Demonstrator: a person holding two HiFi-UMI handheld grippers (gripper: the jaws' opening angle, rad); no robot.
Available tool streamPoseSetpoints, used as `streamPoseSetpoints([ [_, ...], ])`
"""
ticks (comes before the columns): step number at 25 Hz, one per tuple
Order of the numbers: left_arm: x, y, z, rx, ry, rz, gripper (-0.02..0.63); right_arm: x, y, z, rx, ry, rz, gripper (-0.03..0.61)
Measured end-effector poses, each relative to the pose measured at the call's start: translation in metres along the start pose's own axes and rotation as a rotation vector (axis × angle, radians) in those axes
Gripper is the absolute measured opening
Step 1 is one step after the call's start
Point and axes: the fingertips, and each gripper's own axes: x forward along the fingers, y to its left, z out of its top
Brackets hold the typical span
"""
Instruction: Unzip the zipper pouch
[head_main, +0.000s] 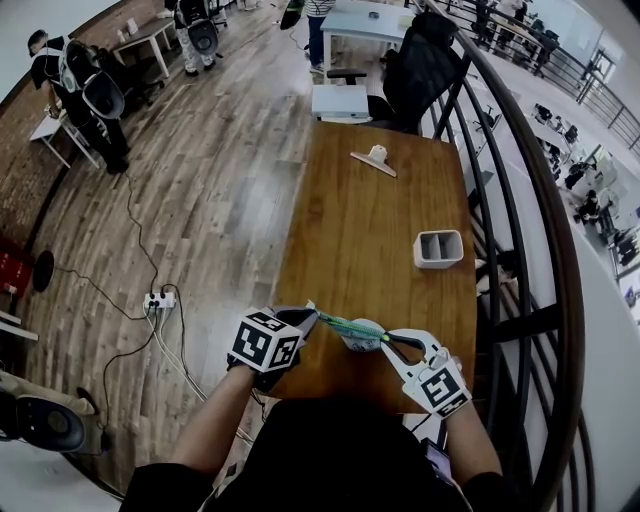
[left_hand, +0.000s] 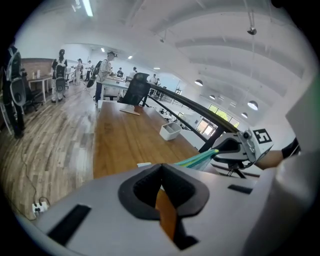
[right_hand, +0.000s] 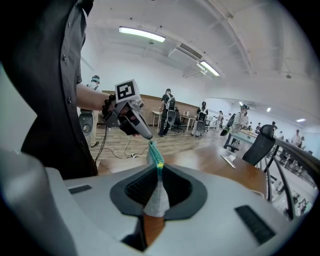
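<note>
**A:** Left claw (head_main: 306, 317) is pinched tight on the teal end of the zipper pouch (head_main: 352, 328), just over the table's (head_main: 360, 220) near edge.

**B:** Has it got the pull tab?

**A:** Too small to tell. The pouch hangs stretched in the air between both claws, clear of the wood. Right claw (head_main: 388, 342) is clamped narrow on the grey cloth end.

**B:** Any gap showing?

**A:** None visible, and it's edge-on. I'd say both grips are set, with the unzipping itself left to do.

Zipper pouch (head_main: 352, 328) — teal, grey at one end — pulled out long and narrow.
</note>
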Motion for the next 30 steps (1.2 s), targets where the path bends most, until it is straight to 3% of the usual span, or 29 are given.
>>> streamPoseSetpoints([
  [14, -0.008, 0.009, -0.004, -0.014, -0.007, 0.022, 0.012, 0.0, 0.005, 0.0, 0.005, 0.006, -0.005, 0.032],
  [25, -0.011, 0.013, 0.012, 0.01, -0.07, 0.051, 0.02, 0.0, -0.011, 0.004, 0.023, -0.008, -0.057, 0.032],
  [26, -0.012, 0.013, 0.013, 0.009, -0.076, 0.046, 0.065, 0.0, -0.011, 0.005, 0.024, -0.007, -0.059, 0.032],
  [27, -0.014, 0.012, 0.015, 0.006, -0.08, 0.037, 0.153, 0.0, -0.012, 0.005, 0.023, -0.007, -0.061, 0.032],
  [30, -0.017, 0.009, 0.016, -0.005, -0.098, 0.017, 0.176, 0.0, -0.012, 0.007, 0.03, -0.011, -0.07, 0.032],
])
